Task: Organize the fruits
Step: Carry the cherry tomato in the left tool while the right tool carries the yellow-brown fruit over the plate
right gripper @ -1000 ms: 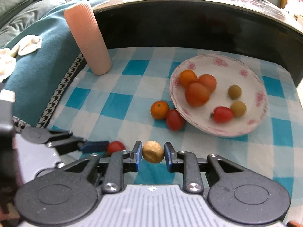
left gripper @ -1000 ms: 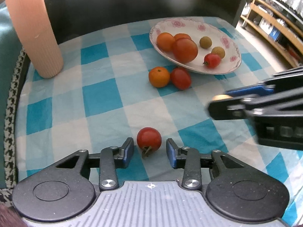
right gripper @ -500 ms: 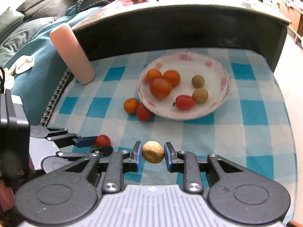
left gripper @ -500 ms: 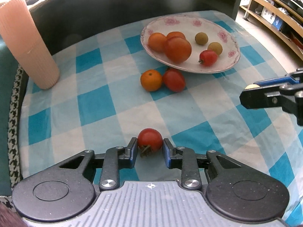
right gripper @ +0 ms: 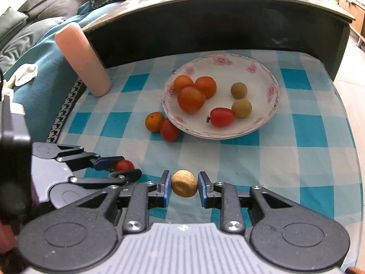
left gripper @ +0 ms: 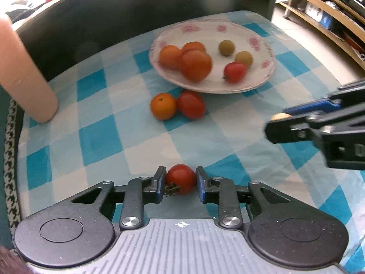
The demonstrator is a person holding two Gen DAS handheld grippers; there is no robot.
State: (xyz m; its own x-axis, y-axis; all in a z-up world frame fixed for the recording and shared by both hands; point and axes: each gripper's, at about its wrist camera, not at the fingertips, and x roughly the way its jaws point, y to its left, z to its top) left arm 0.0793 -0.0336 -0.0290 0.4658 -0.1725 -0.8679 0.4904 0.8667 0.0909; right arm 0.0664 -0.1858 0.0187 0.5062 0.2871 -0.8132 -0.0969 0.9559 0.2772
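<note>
A: Left gripper (left gripper: 180, 183) clamped on a small red tomato (left gripper: 180, 178) at the bottom centre of the left wrist view, pads snug against both sides, stem poking out lower left. Closed down onto it within the last moment. Seems to hang just over the checked cloth (left gripper: 100, 137) rather than rest on it, though hard to tell.

B: And the right gripper (right gripper: 184, 186)?

A: Narrow too, pinching a round tan fruit (right gripper: 184, 183) at the bottom centre of its own view. Gripped across the middle, probably so nothing rolls out on the way.

B: Destination?

A: Most likely the flowered plate (right gripper: 271, 91), centre right in the right wrist view. Already loaded: three orange fruits (right gripper: 194, 91) bunched at its left, two greenish-tan ones (right gripper: 239, 98) at the right, one long red tomato (right gripper: 221, 117) near the front rim. Looks sorted by kind, so red beside red and tan beside tan would fit.

B: Anything left outside?

A: One small orange (right gripper: 154, 121) and one red tomato (right gripper: 169, 129), touching each other, tucked against the plate's lower left rim. Not yet collected.

B: Obstacles?

A: Pink ribbed cylinder (right gripper: 83, 59) upper left, well apart from the plate. Main worry: both grippers side by side at the bottom of the frame, so crowding over the plate if carried in together.
</note>
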